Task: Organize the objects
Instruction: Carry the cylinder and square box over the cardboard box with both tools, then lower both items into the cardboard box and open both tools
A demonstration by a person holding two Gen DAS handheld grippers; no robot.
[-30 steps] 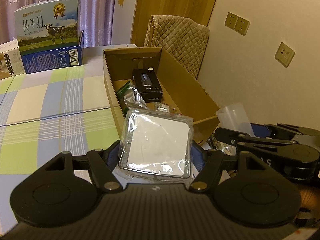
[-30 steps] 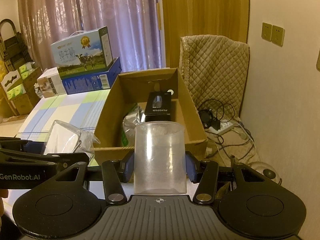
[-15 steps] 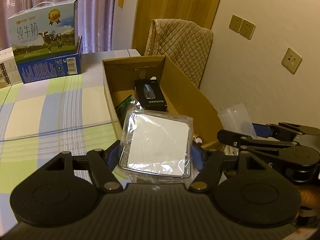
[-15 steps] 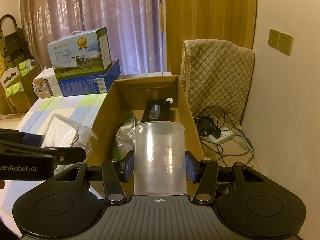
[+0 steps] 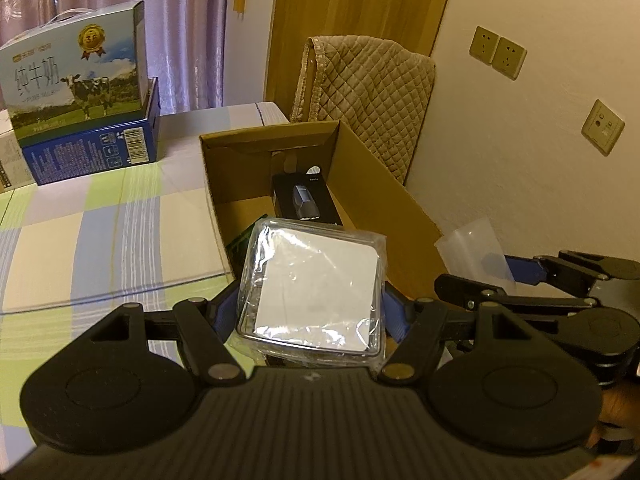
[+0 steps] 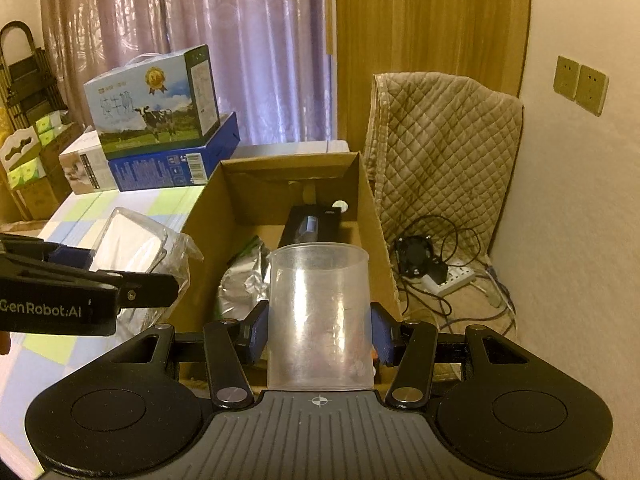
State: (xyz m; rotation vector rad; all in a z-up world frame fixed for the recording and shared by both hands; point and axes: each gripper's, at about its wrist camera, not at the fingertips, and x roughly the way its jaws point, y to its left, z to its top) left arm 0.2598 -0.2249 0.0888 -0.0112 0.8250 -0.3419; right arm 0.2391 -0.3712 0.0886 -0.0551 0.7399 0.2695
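Left wrist view: my left gripper is pinching a clear plastic packet with a white square insert; both blue pads are pressing its two sides; the packet is hanging over the near end of the open cardboard box, above the box rim. Inside the box, a black carton is lying toward the far end; a green-edged item is showing just beside the packet's far left corner, mostly hidden.

Right wrist view: my right gripper is clamping a translucent plastic cup upright between its blue pads; the cup is sitting over the near end of the same box, with a crumpled silver bag lying in the box just to its left.

Both grippers are standing side by side, near each other but not touching; the left one is appearing at the left edge of the right wrist view, packet in its grasp.

The box is resting on the right edge of a table covered with a checked cloth; a milk carton box printed with a cow is standing on a blue box at the far side of the table; a quilted cover is draping behind the cardboard box; a power strip with cables is lying on the floor to the right; wall sockets are mounted on the right wall.
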